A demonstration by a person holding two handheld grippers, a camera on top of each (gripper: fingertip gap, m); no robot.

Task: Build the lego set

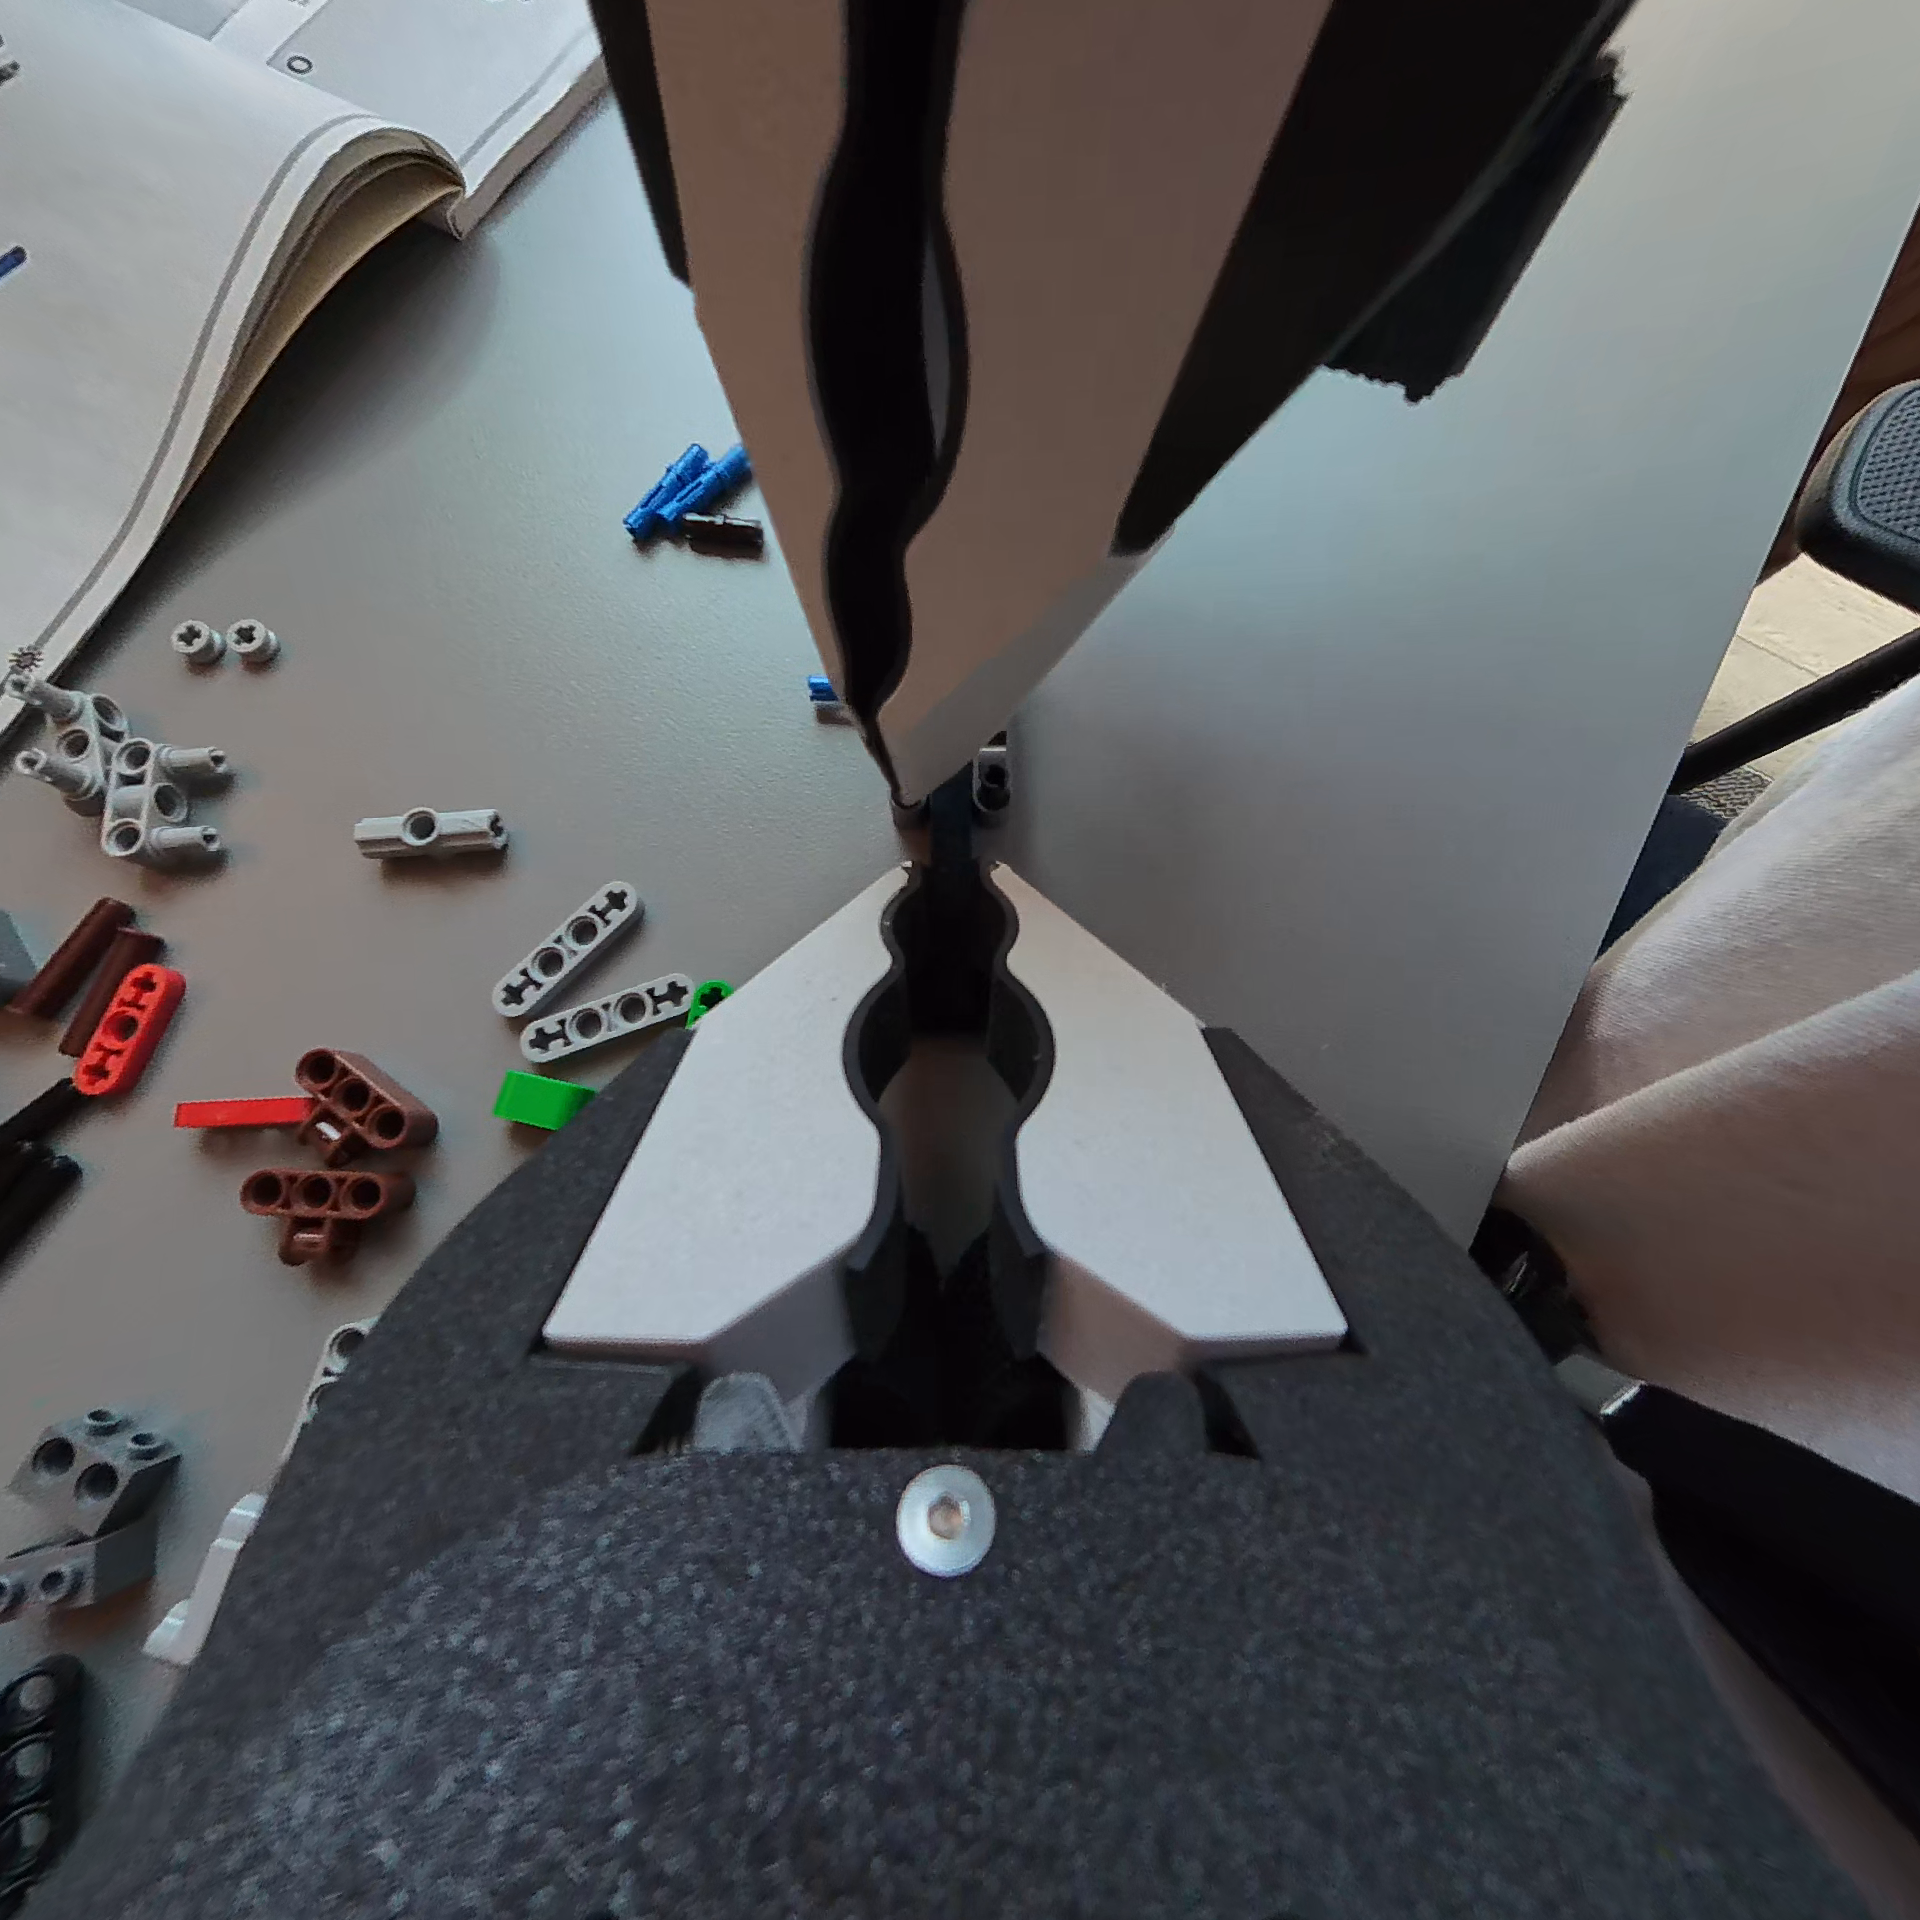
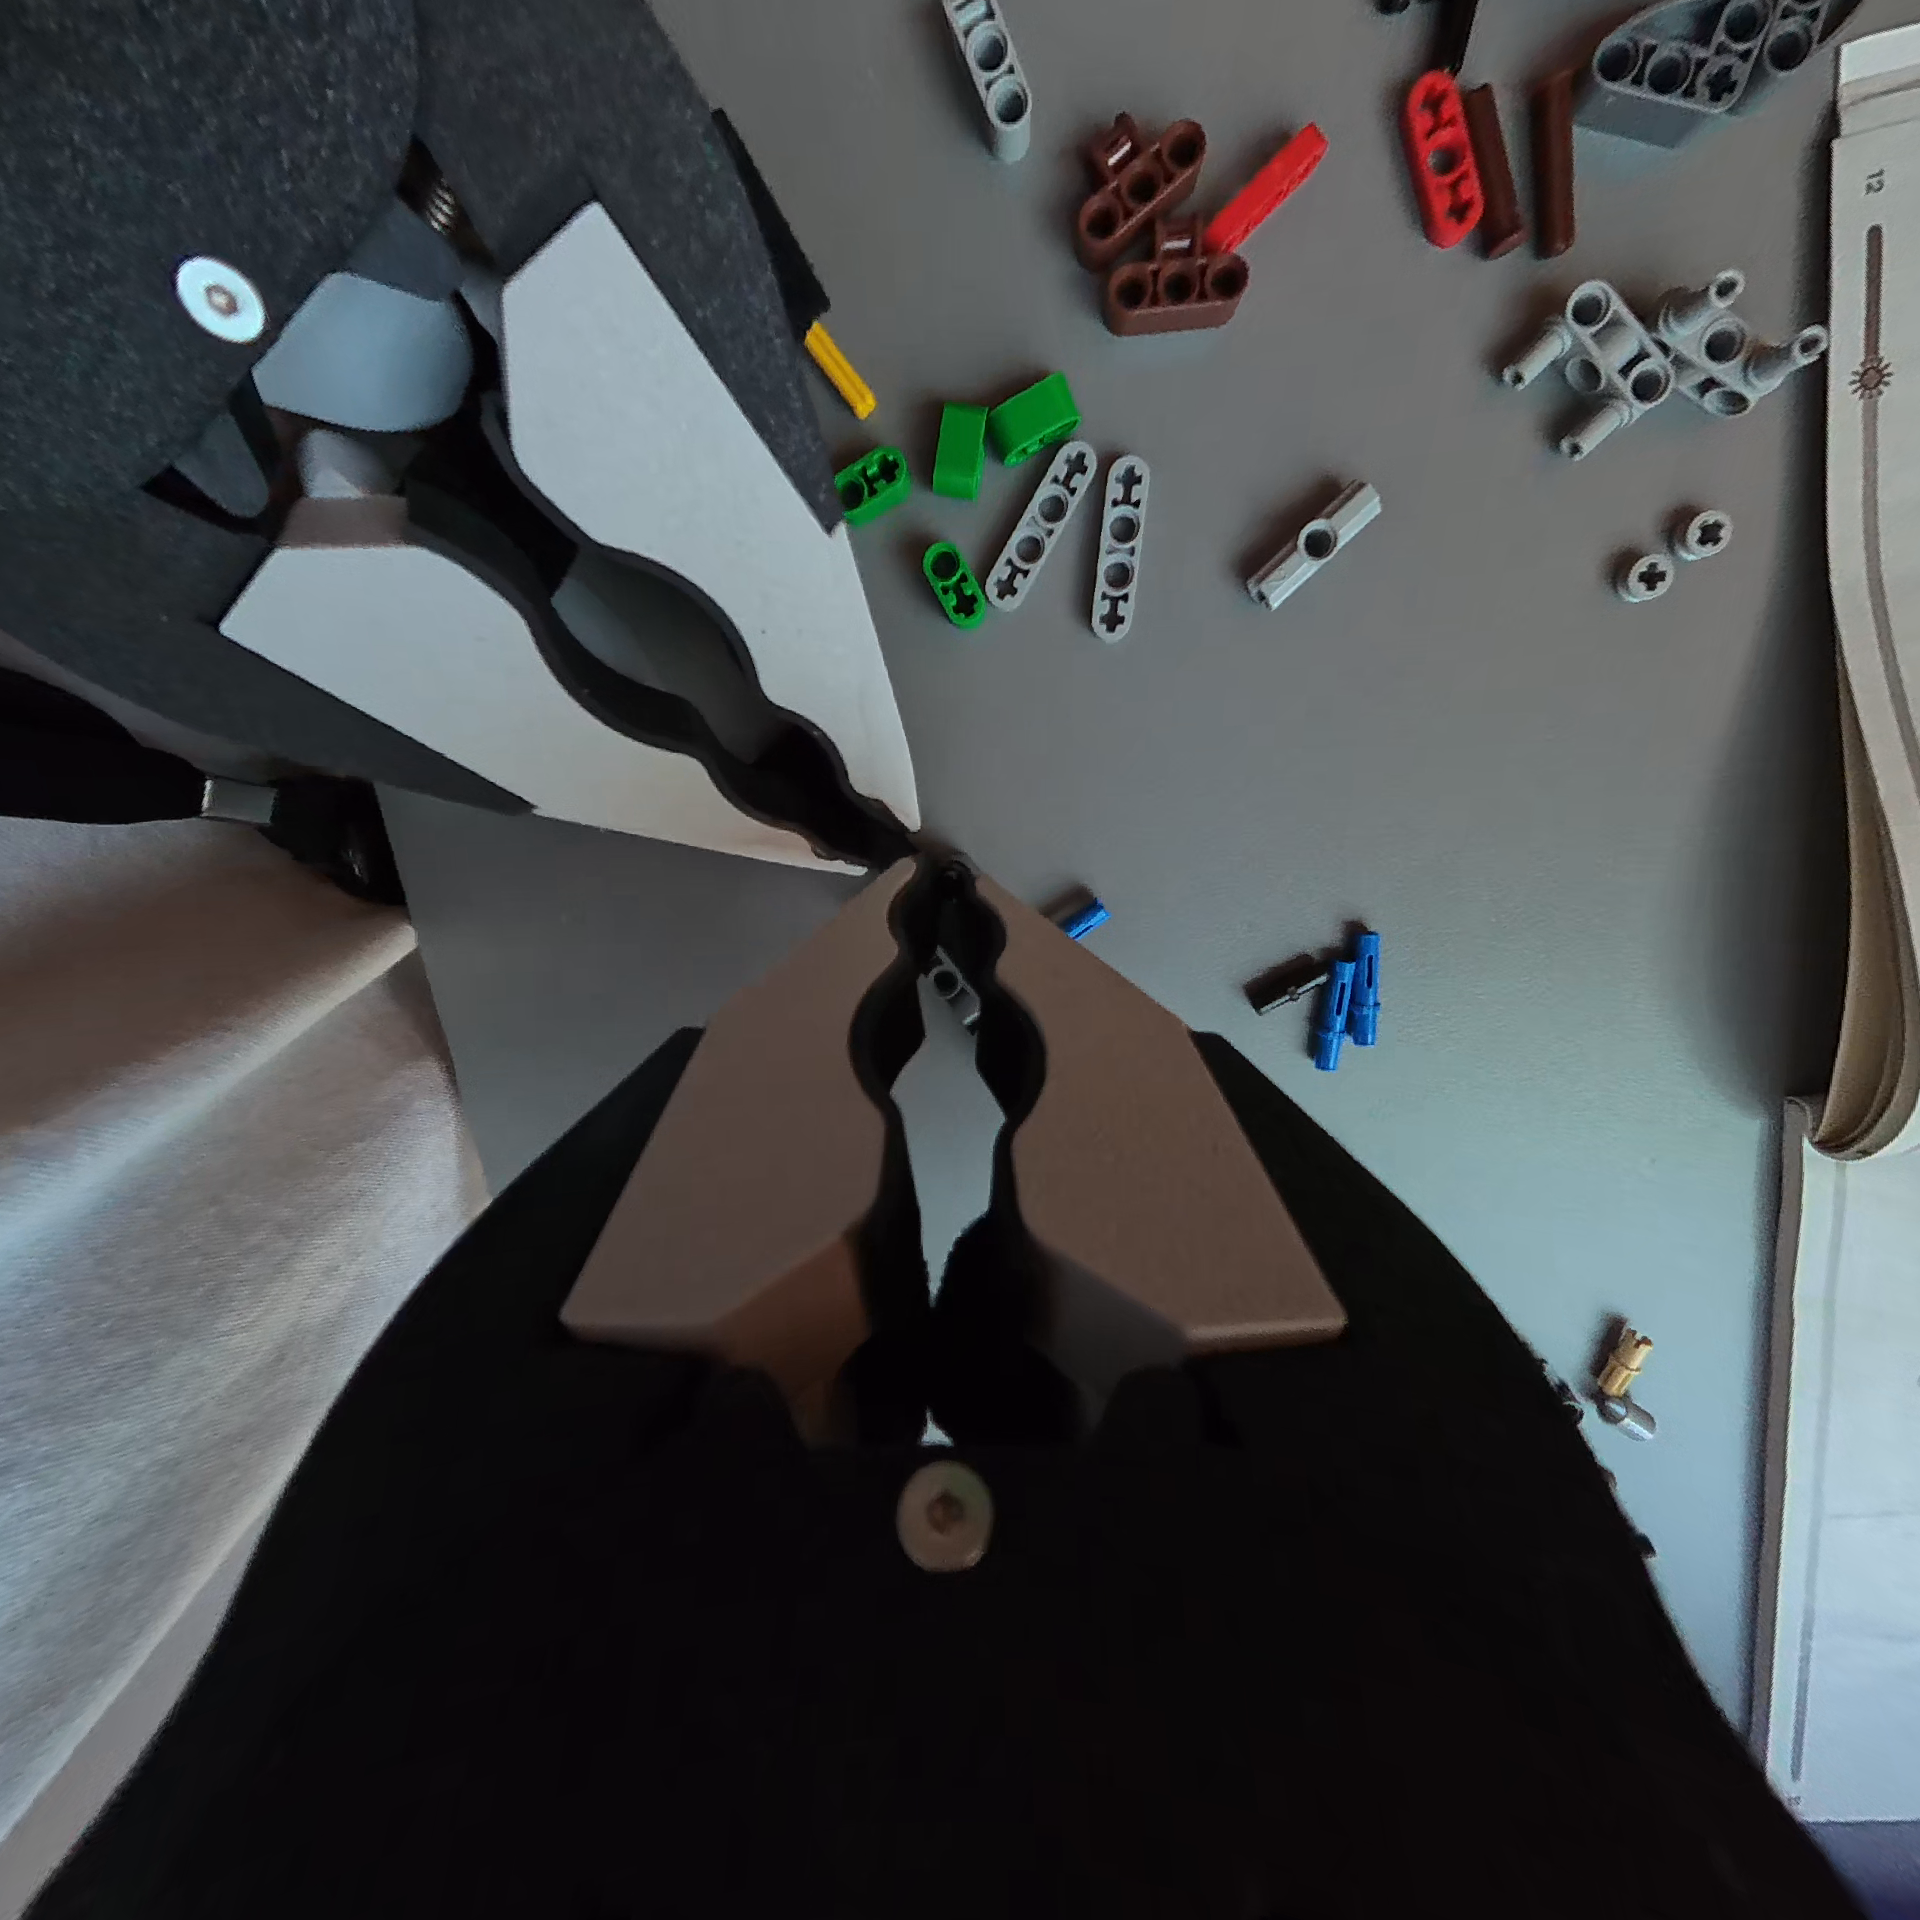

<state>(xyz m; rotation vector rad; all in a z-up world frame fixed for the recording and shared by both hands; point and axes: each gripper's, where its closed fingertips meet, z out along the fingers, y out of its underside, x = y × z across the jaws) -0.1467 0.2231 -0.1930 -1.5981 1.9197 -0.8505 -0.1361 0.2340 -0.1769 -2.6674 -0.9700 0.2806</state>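
1. Pinched between the fingers of the left gripper [image 1: 951, 873], at the centre of the left wrist view: a small dark part [image 1: 951, 920], narrow and stick-like, held clear of the grey worktop [image 1: 623, 727].
2. Meeting it tip to tip from the top of that frame: the right gripper [image 1: 896, 795], fingers closed right down to the tips. Impossible to tell whether pinching the same part, something of its own, or nothing.
3. Just behind the meeting tips: a dark grey holed piece [image 1: 992, 779], half hidden. Unclear whether joined to the dark part or lying loose on the worktop.
4. Judged very light, stiff hard plastic, smooth and rather slippery. Unlikely to break, but apt to twist in a pinch, pop free and skitter off.
5. Best taken squarely across the middle of the shaft, leaving the mating end bare. Better pushed straight along the axis than levered sideways.
6. Scattered well apart on the worktop, at the left of the left wrist view: blue pins [image 1: 691, 488], grey beams [image 1: 566, 945] and brown connectors [image 1: 364, 1101].
7. Also in sight: green pieces [image 2: 997, 436] in the upper middle of the right wrist view, and an open instruction booklet [image 1: 208, 208] at the upper left of the left wrist view.
8. Probably just as light and skittish, all of these. Easiest gripped across the flat sides, not by rounded ends.
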